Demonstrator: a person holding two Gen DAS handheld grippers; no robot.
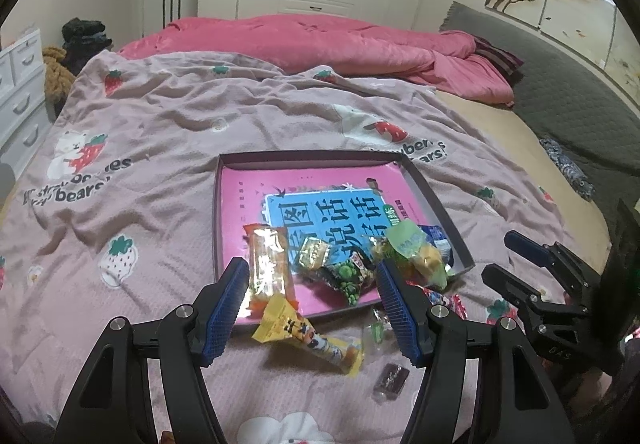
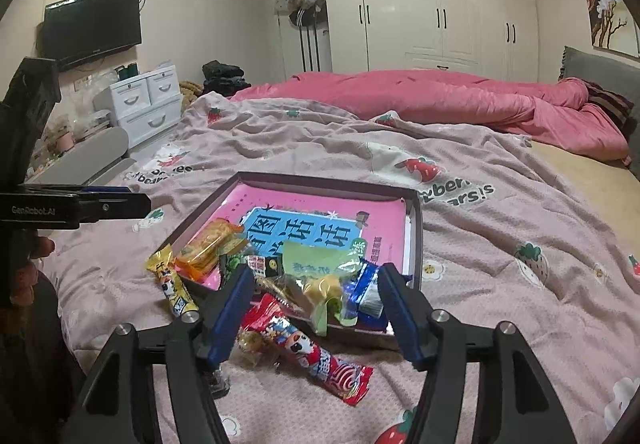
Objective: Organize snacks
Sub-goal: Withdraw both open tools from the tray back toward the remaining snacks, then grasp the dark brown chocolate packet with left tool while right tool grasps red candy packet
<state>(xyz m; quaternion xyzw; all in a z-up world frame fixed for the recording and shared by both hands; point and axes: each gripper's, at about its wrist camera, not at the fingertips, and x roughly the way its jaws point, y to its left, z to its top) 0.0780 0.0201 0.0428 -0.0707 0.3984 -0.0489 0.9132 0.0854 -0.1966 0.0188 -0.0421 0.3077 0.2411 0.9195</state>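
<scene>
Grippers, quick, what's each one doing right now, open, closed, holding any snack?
Left gripper: open, holding nothing; above the yellow snack stick.
Right gripper: open, holding nothing; the red snack stick lies loose on the blanket below it.

The bedspread (image 2: 460, 244) is dusty pink, printed with red strawberries, white bears and dark lettering. Behind it lies a plain rose-pink quilt (image 2: 440, 96). The shallow box (image 1: 218, 212) has dark grey walls and a bright pink floor bearing a sky-blue panel with black characters. In it sit an orange wrapper (image 1: 266, 264) and a pale green bag (image 2: 320, 268). On the bedspread lie a yellow wrapper (image 1: 308, 336) and a red wrapper (image 2: 316, 360) with cartoon faces. Both grippers are black with blue pads.
</scene>
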